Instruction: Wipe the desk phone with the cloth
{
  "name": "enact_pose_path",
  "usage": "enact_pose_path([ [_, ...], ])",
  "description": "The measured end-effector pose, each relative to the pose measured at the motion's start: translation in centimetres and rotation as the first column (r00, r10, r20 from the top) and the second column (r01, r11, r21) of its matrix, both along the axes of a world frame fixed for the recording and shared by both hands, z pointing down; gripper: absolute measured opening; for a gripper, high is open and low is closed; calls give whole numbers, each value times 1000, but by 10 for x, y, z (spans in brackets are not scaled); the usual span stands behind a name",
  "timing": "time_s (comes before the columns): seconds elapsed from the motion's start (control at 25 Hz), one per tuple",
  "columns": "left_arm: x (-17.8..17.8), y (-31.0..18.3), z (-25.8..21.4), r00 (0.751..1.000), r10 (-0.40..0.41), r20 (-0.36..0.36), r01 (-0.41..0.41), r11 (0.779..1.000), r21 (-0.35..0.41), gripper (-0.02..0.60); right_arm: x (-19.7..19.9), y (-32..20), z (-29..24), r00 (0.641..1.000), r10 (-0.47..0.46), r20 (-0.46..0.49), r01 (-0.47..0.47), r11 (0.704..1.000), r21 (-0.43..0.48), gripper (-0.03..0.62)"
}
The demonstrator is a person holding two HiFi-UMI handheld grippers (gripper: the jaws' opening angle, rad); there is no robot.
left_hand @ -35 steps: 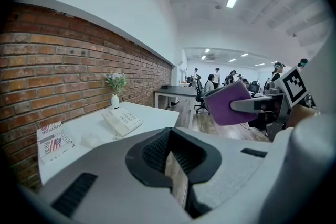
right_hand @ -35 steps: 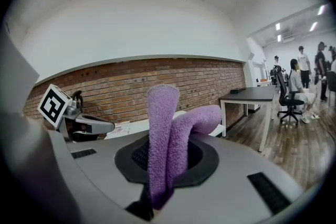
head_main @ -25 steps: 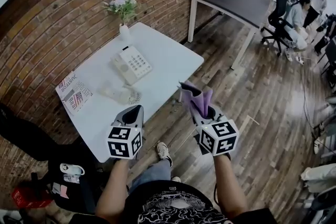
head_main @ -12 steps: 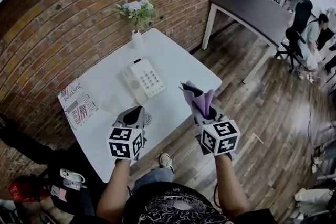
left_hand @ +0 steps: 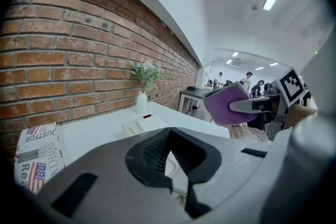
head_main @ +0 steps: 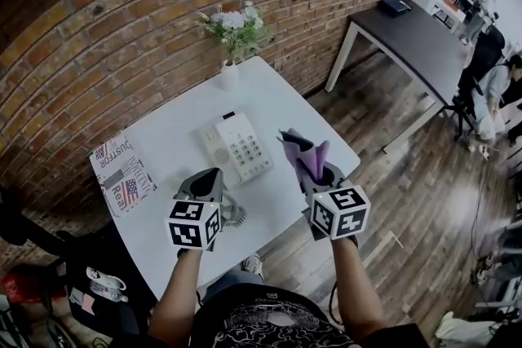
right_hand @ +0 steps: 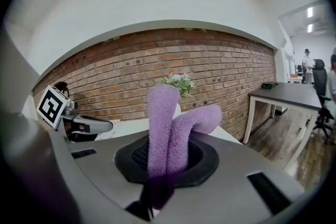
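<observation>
A white desk phone [head_main: 238, 148] lies in the middle of a white table [head_main: 289, 114], its coiled cord [head_main: 235, 213] trailing toward the near edge. My left gripper [head_main: 209, 175] hovers over the table's near edge just left of the cord, jaws shut with nothing in them. My right gripper [head_main: 315, 174] is held over the near right edge, shut on a folded purple cloth [head_main: 303, 151] that sticks up from it. In the left gripper view the phone [left_hand: 137, 124] lies beyond the jaws and the cloth [left_hand: 227, 105] shows at right. The cloth [right_hand: 167, 123] fills the right gripper view.
A white vase of flowers [head_main: 232, 45] stands at the table's far edge by the brick wall [head_main: 122, 28]. A magazine [head_main: 122, 173] lies at the left end. A dark table [head_main: 412, 33] stands at back right with a seated person [head_main: 499, 85]. Bags [head_main: 98, 285] lie lower left.
The view has moved closer to the white table, so the phone now lies right in front of both grippers. Both grippers keep the same pose; the cloth stays held.
</observation>
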State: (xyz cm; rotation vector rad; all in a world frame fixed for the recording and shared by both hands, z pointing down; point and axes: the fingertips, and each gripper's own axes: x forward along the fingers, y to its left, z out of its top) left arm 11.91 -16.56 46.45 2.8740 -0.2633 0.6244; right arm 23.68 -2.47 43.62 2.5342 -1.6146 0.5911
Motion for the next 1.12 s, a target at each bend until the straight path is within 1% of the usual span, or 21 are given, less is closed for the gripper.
enact_pose_path([
  [0.16, 3, -16, 0, 1000, -24, 2, 24, 1000, -6, 6, 11, -20, 6, 1000, -24, 8, 24, 1000, -16, 48],
  [0.36, 0, -28, 2, 998, -63, 23, 63, 998, 5, 6, 23, -47, 13, 997, -74, 19, 75, 997, -25, 48],
  [0.6, 0, -41, 10, 988, -147, 50, 146, 989, 18, 6, 41, -79, 21, 987, -158, 30, 159, 987, -25, 48],
  [0.8, 12, -48, 10, 970, -237, 47, 236, 972, 16, 6, 63, -99, 32, 971, -236, 40, 237, 971, -36, 48],
  [1.12, 29, -52, 13, 929, -365, 61, 364, 931, 27, 6, 96, -133, 51, 937, -341, 72, 344, 939, -28, 48],
])
